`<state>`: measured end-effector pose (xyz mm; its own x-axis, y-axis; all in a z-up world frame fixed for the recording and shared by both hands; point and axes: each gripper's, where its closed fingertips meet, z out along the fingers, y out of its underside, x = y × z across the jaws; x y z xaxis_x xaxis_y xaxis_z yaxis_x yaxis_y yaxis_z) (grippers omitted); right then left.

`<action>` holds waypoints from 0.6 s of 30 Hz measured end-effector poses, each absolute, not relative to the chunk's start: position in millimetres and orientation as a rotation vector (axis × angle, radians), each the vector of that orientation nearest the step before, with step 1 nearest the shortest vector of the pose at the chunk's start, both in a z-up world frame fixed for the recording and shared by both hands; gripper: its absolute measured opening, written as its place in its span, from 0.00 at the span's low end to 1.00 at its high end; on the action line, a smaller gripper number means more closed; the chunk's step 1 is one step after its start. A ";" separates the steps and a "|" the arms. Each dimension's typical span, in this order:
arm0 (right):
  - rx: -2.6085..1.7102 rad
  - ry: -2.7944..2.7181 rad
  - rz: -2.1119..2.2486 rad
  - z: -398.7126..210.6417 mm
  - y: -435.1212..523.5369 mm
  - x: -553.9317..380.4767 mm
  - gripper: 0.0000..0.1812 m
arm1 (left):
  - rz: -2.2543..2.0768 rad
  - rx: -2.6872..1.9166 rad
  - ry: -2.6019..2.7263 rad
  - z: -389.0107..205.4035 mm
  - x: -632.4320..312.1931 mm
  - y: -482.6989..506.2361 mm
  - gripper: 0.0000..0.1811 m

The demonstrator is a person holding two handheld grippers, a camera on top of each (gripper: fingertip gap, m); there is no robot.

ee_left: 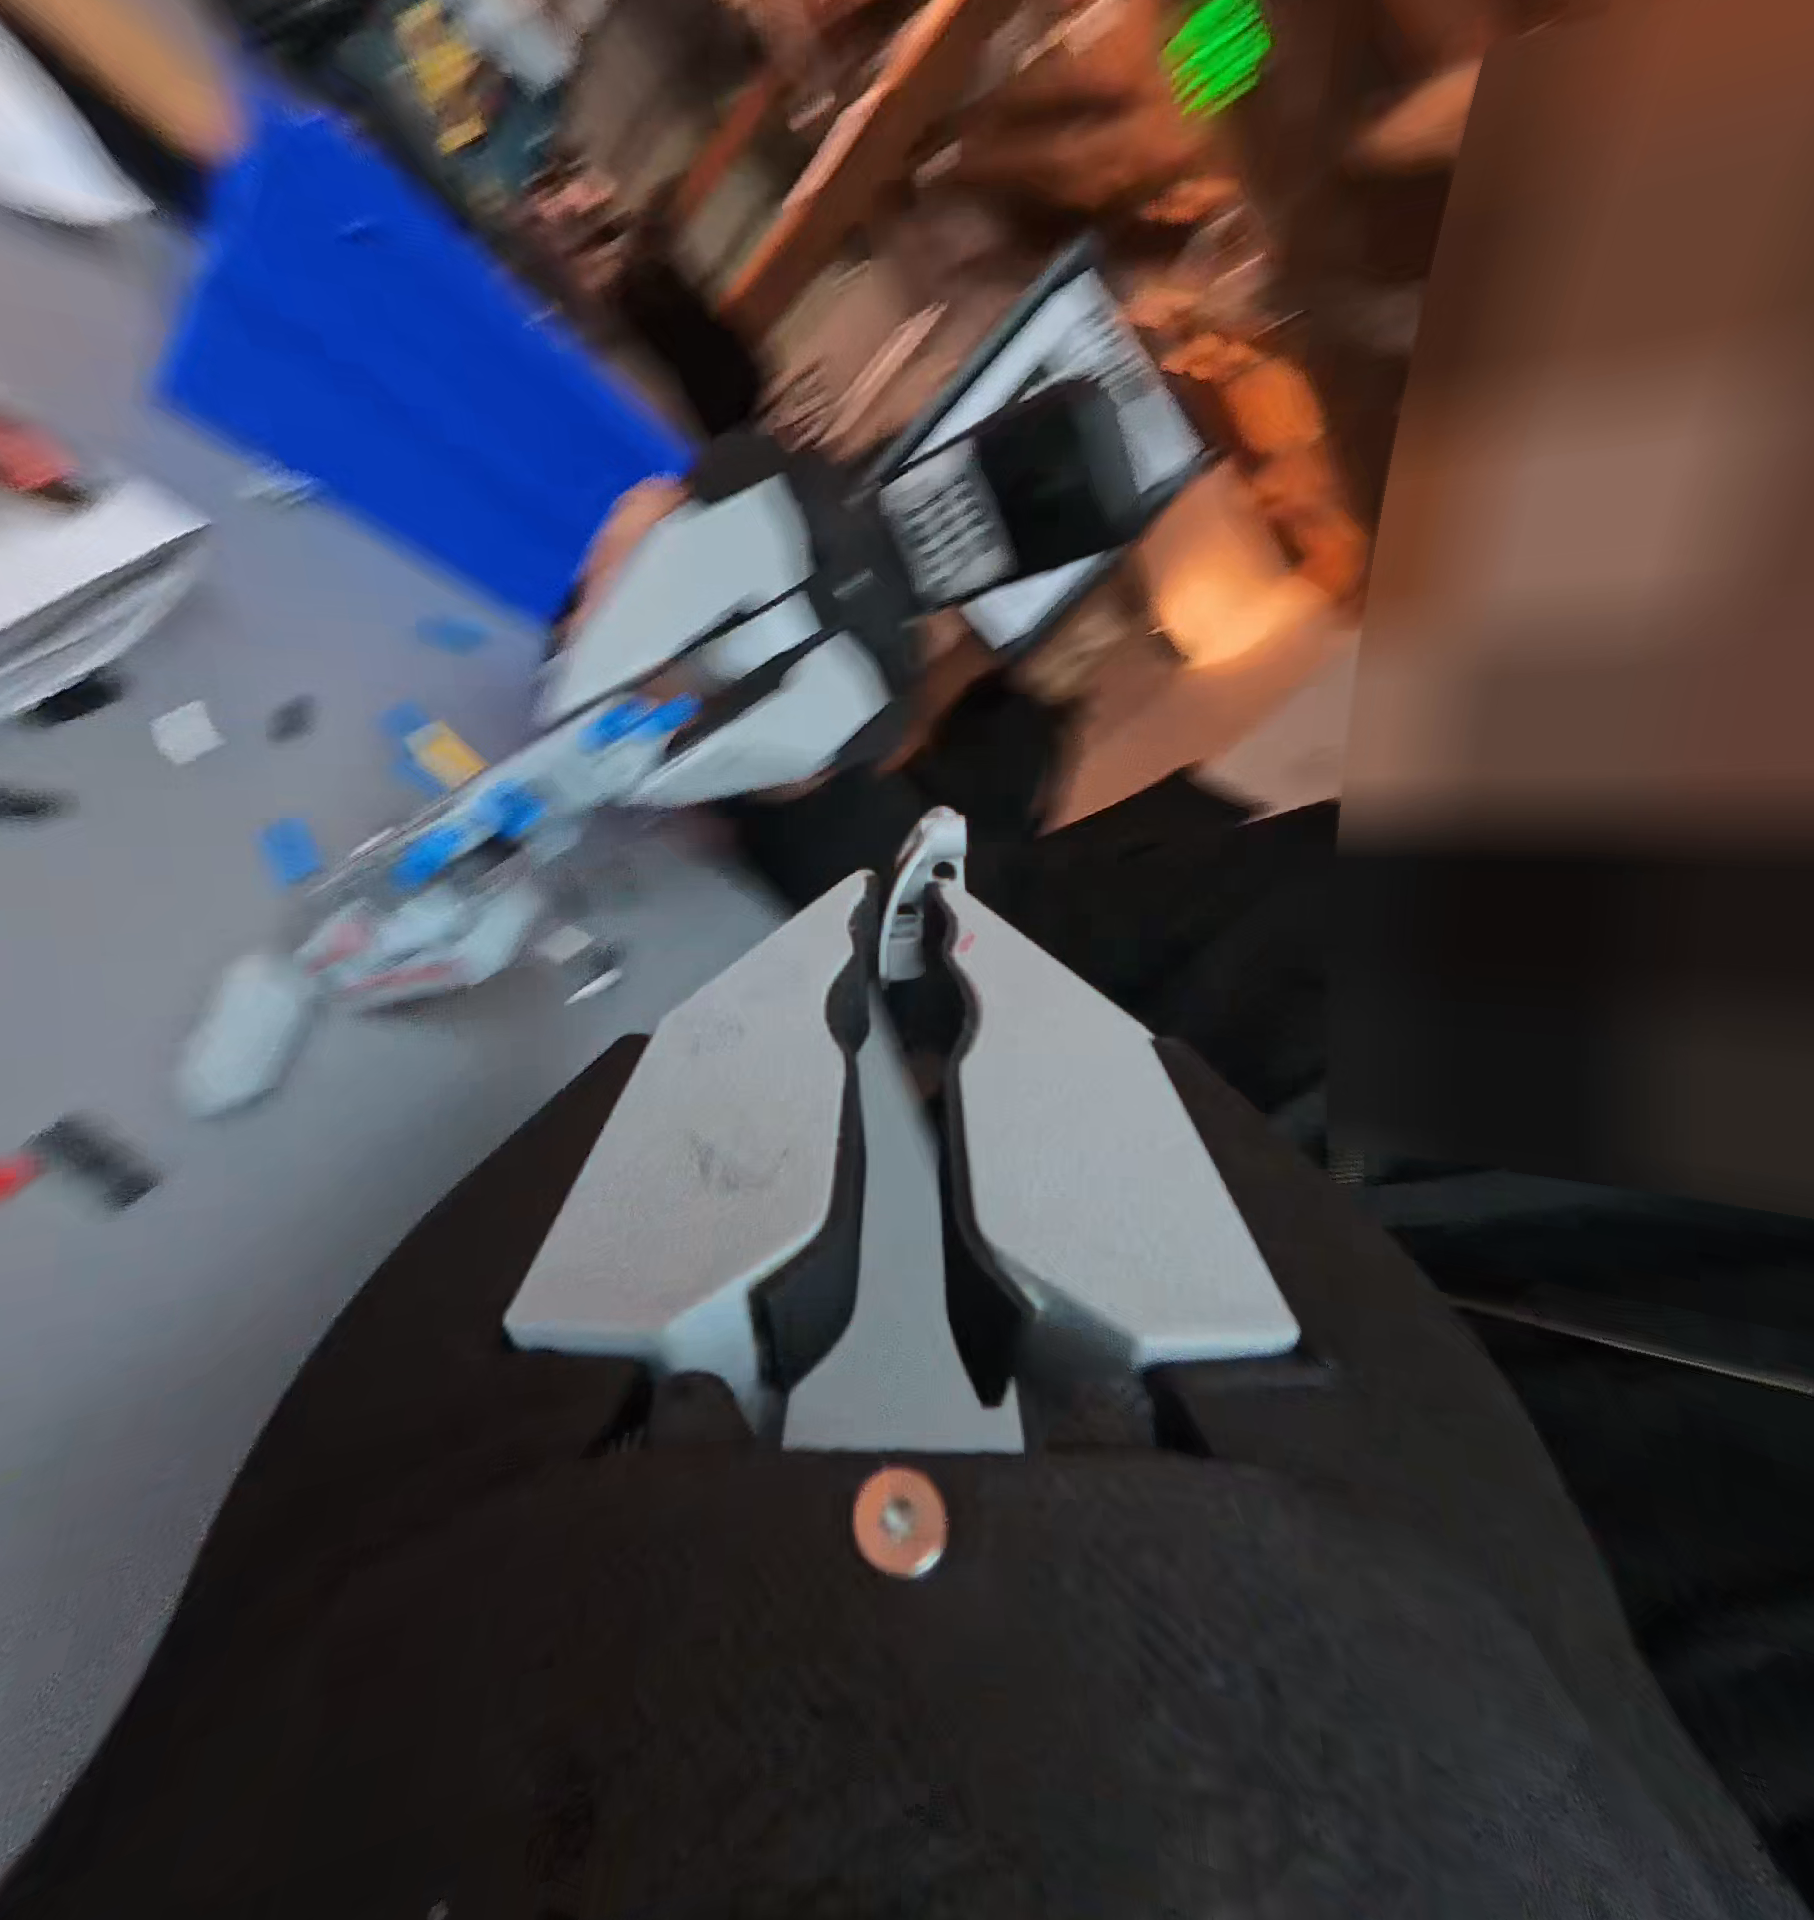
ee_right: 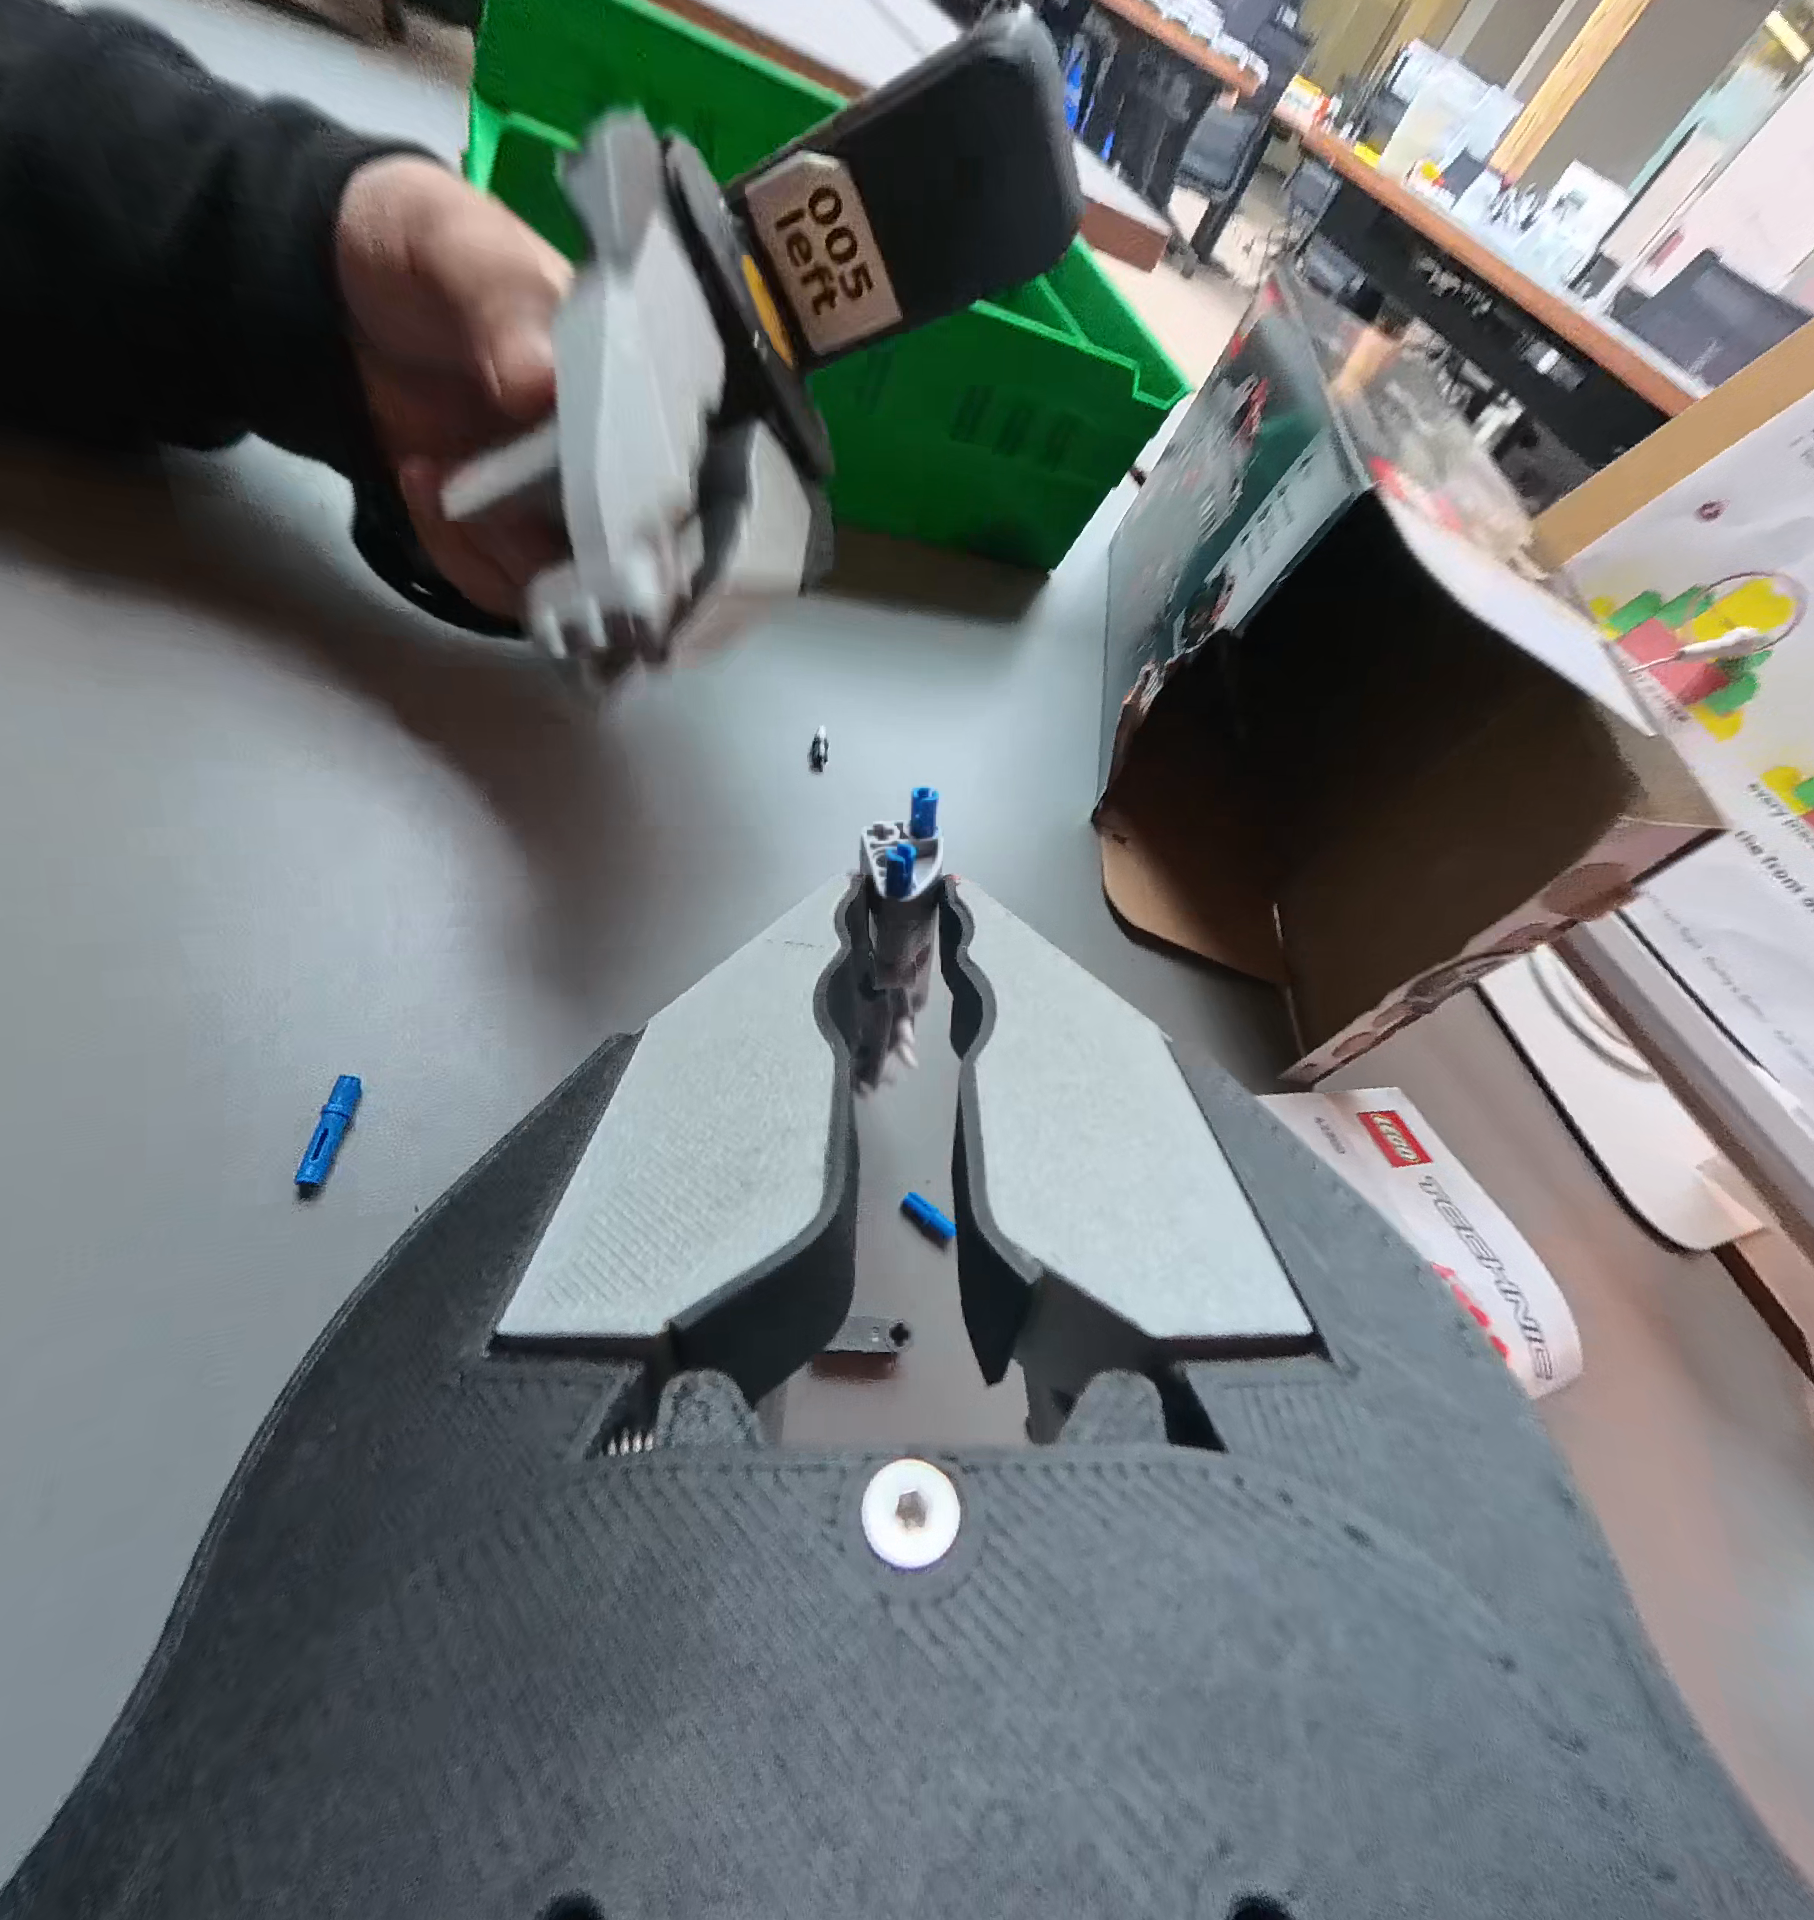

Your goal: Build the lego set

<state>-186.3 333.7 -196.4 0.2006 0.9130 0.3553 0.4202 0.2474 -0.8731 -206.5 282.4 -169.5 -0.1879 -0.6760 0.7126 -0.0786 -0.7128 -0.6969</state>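
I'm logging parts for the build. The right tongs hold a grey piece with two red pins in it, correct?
Not quite: the pins are blue, not red. The right wrist view shows the right tongs shut on a grey piece with two blue pins in it.

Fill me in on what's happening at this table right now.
A person is building a Lego set with a handheld gripper in each hand. The right gripper is shut on a small grey piece with two blue pins in it. The left gripper pinches a pale grey curved piece, lifted off the grey table. Loose blue pins lie on the table beside the opened set box.
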 end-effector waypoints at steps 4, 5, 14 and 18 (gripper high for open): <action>-1.322 -1.351 0.619 -183.5 332.7 -182.8 0.05 | -1.539 -1.977 0.948 -220.4 -211.3 301.1 0.03; -1.329 -1.343 0.636 -183.0 333.2 -182.2 0.05 | -1.513 -1.979 0.952 -220.9 -211.0 302.4 0.06; -1.356 -1.258 0.805 -172.2 335.6 -174.6 0.05 | -1.252 -2.052 1.024 -235.9 -213.9 310.3 0.30; -1.360 -1.240 0.846 -170.0 336.3 -172.1 0.05 | -1.101 -2.022 1.177 -244.0 -211.1 303.9 0.32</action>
